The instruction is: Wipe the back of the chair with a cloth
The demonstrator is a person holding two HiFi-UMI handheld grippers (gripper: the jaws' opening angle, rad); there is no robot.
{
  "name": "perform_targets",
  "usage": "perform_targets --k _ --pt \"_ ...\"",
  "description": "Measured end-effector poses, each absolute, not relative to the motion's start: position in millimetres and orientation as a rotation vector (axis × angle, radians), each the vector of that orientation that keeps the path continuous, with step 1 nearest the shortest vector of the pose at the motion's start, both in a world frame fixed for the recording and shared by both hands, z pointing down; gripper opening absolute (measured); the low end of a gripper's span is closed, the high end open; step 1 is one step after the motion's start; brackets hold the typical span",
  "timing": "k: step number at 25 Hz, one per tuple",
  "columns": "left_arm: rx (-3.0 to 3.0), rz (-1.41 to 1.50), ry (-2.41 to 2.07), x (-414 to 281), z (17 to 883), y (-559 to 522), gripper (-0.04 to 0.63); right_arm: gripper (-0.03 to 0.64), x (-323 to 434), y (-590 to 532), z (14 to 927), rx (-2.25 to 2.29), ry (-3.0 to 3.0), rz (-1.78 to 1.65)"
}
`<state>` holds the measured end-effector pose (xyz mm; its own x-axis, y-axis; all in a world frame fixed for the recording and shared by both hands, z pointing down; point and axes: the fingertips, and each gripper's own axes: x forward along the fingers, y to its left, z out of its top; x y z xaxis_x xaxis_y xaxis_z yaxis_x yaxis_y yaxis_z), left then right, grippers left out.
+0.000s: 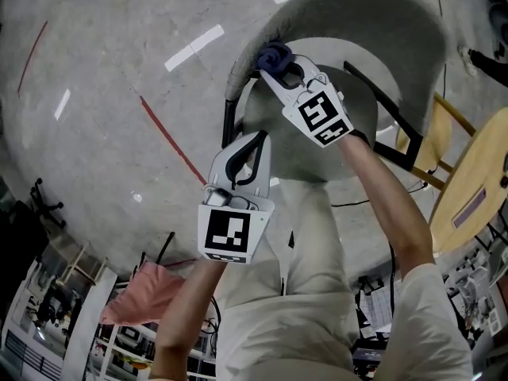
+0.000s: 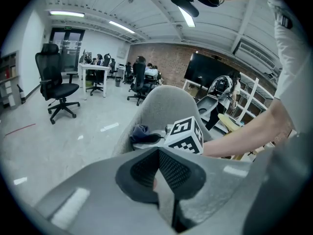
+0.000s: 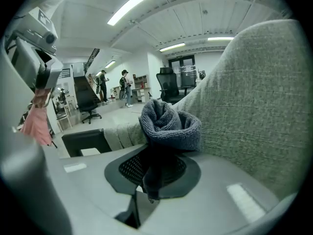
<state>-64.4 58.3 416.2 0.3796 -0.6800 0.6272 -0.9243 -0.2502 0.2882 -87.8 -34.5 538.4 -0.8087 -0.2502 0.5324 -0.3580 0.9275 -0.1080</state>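
Note:
A grey upholstered chair (image 1: 365,14) with a curved back stands in front of me. My right gripper (image 1: 275,68) is shut on a rolled dark blue cloth (image 1: 274,54) and holds it against the left rim of the chair back. In the right gripper view the cloth (image 3: 168,124) bulges out of the jaws right beside the chair's grey fabric (image 3: 254,102). My left gripper (image 1: 255,141) is shut and holds nothing, just below and left of the right one, by the chair's black frame. The left gripper view shows the cloth (image 2: 141,131) and the chair back (image 2: 164,106) ahead.
A round wooden table (image 1: 476,189) and a wooden stool (image 1: 440,129) stand at the right. A red line (image 1: 171,137) crosses the concrete floor at the left. A pink cloth (image 1: 147,292) hangs at the lower left. A black office chair (image 2: 56,80) and desks with people stand farther off.

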Motion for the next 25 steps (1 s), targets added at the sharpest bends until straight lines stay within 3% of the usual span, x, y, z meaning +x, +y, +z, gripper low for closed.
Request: perform_targets --k 25 --pt "2.016 0.515 -1.389 -59 416 63 0.001 0.063 -108 44 556 -0.025 -2.493 0.241"
